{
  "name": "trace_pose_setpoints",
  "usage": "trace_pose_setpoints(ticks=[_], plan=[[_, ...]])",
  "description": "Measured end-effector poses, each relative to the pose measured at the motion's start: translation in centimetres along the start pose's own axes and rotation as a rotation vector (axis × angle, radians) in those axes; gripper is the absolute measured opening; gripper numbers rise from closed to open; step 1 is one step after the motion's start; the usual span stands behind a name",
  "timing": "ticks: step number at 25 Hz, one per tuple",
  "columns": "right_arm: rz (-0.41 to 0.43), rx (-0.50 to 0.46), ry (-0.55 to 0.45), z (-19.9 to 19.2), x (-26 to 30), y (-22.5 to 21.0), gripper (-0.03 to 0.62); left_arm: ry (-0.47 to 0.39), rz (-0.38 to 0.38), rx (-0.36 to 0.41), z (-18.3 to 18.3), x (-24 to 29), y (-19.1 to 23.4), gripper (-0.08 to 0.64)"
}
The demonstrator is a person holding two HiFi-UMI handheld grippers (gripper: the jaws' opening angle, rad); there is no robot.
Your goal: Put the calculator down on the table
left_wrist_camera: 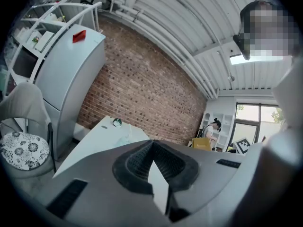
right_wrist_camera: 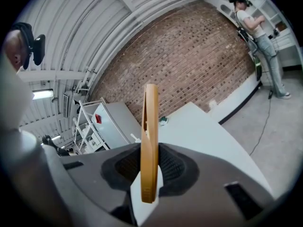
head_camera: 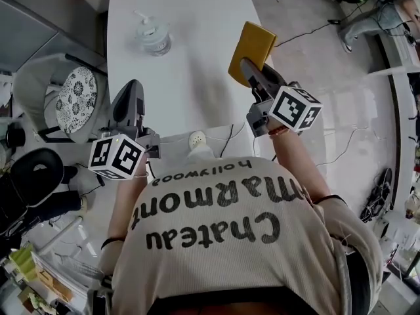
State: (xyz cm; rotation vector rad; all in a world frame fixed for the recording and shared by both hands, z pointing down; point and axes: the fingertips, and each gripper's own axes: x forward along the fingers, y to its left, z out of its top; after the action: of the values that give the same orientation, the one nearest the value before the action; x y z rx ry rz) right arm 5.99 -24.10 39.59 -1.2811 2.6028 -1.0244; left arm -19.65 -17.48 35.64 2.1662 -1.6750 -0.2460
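**Calculator (head_camera: 253, 43) Held Above Table's Right Edge**

The slim, flat yellow slab is clamped on edge between the ribbed black pads of the right gripper (head_camera: 247, 65). Its long axis is pointed up and away from the jaws. The smooth white table (head_camera: 190, 51) is found below and leftward. The left gripper (head_camera: 129, 102) is closed on nothing.

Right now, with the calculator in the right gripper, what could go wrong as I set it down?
The calculator hangs over the right edge of the table; released here, it may drop to the floor. The right gripper pinches only one end, so the calculator could pivot or slip on touchdown.
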Motion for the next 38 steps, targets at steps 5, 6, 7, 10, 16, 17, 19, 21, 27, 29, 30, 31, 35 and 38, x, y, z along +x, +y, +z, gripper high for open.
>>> trace_pose_setpoints(ticks=[5,6,7,10,16,17,19,21,27,29,30,31,35,38], plan=[[0.007,-0.015,-0.021,0.9,3.3,1.8,0.092,-0.057,-0.028,0.006,3.1,0.8,2.7,0.002],[0.008,-0.015,-0.025,1.0,3.8,2.0,0.092,-0.063,-0.035,0.007,3.6,1.0,3.0,0.002],[0.008,-0.013,-0.028,1.2,4.2,2.1,0.092,-0.066,-0.039,0.009,3.9,1.2,3.3,0.002],[0.002,0.002,-0.016,1.1,5.2,1.8,0.092,-0.068,-0.040,0.005,4.5,1.7,3.9,0.002],[-0.063,-0.014,0.062,-1.0,7.0,0.6,0.091,-0.072,-0.042,0.001,5.3,1.9,5.4,0.002],[-0.078,-0.022,0.078,-1.5,7.3,0.2,0.092,-0.077,-0.040,0.000,5.4,1.9,5.7,0.002],[-0.104,-0.032,0.110,-2.6,7.7,-0.6,0.092,-0.076,-0.032,-0.003,5.3,1.9,6.4,0.002],[-0.107,-0.020,0.133,-3.6,8.2,-1.2,0.091,-0.075,-0.023,-0.009,5.1,1.9,6.9,0.002],[-0.141,-0.016,0.190,-5.6,8.9,-3.4,0.091,-0.069,-0.020,-0.006,4.5,2.7,7.3,0.002],[-0.144,-0.010,0.206,-6.1,8.9,-4.0,0.092,-0.064,-0.017,-0.011,4.1,3.0,7.5,0.002],[-0.146,-0.006,0.216,-6.5,8.9,-4.2,0.092,-0.058,-0.014,-0.015,3.8,3.1,7.6,0.002],[-0.148,-0.005,0.227,-6.8,8.9,-4.4,0.091,-0.051,-0.010,-0.021,3.4,3.2,7.7,0.002],[-0.159,0.016,0.277,-8.0,9.5,-5.3,0.092,-0.026,0.008,-0.031,2.6,3.9,8.5,0.002],[-0.165,0.065,0.323,-8.8,9.9,-5.9,0.092,-0.015,0.010,-0.035,2.4,4.7,8.6,0.002]])
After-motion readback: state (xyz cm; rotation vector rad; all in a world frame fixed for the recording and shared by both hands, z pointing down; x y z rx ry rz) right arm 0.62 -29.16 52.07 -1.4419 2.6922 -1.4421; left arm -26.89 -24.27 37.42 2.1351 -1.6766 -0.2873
